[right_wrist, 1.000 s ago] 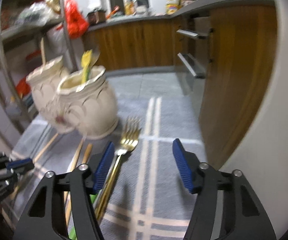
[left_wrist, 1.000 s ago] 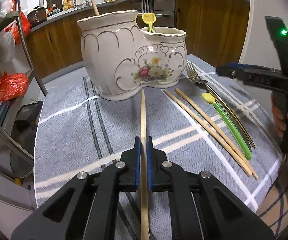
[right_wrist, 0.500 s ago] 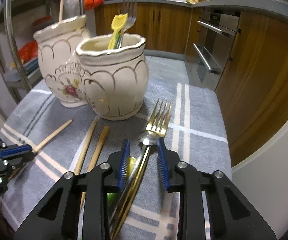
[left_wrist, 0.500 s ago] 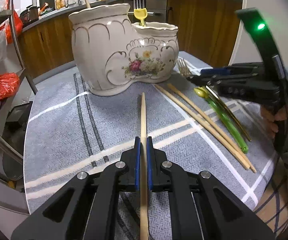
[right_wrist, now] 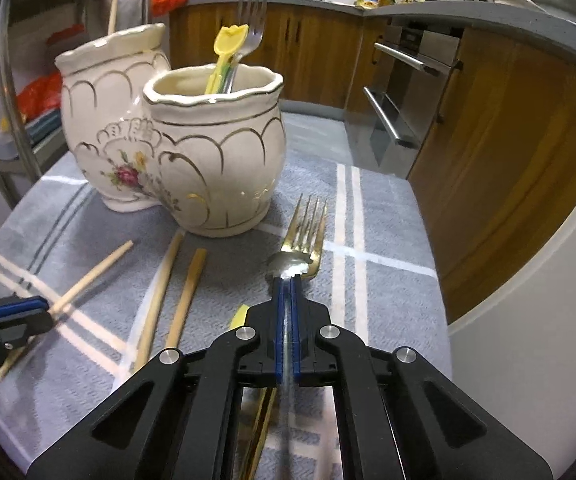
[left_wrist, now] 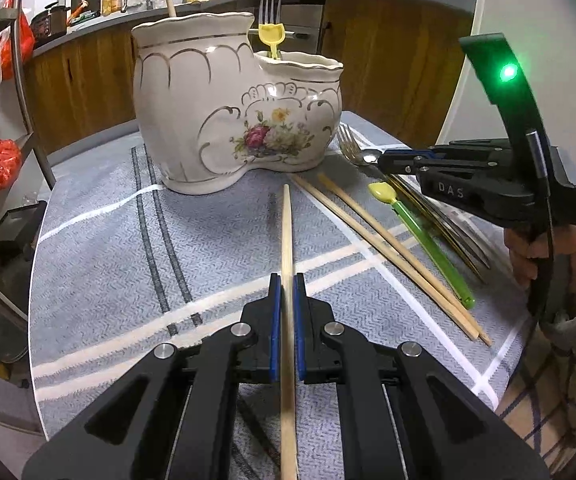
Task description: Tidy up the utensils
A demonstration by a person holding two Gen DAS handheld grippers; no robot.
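The left gripper (left_wrist: 284, 320) is clamped on a single chopstick (left_wrist: 286, 232), which runs straight out between the blue pads toward the ceramic holder (left_wrist: 224, 120). The right gripper (right_wrist: 287, 320) has its pads pressed together on the handle of a silver spoon (right_wrist: 288, 267), whose bowl sticks out just past the fingertips and lies over the gold fork (right_wrist: 307, 224).

The step in hand looks like a lift from the striped cloth (left_wrist: 100, 248) on the tabletop, then a drop into the holder. For the spoon, the lift should go straight up first, since its handle lies right against the fork and the green-handled spoon (left_wrist: 427, 240); dragging sideways would likely pull those along. The lower compartment (right_wrist: 212, 96) already holds a yellow spoon and a fork, so the silver spoon probably belongs there, lowered handle first beside them.

The chopstick is gripped well back along its length, so the long front end may sag or swing. Tipping it upright slowly before entering the taller compartment (left_wrist: 192, 40), where another chopstick already stands, should keep it from knocking the rim. Two more chopsticks (left_wrist: 387, 244) lie between the grippers.
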